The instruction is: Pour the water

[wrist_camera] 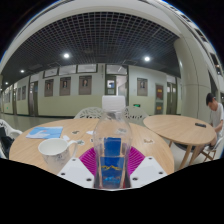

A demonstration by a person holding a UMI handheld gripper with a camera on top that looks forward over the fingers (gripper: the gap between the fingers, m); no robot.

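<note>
On the near round table [30, 148], going left to right, lie one blue sheet [44, 132], one white cup [55, 151] and one clear bottle [112, 150]. Bottle count: one, upright, blue label on its lower half, positioned between the two fingers of the gripper [112, 165]. Both magenta pads [90, 160] sit against the bottle's sides, one per side, so the gripper is closed around the bottle; whether the bottle base rests on the table cannot be determined. The cup stands just left of the left finger, near the bottle but apart from it. Behind the bottle stands one pale chair [90, 114]. Further right is a second round table [180, 127], well apart from the first. One person [215, 112] sits at its far right side.
</note>
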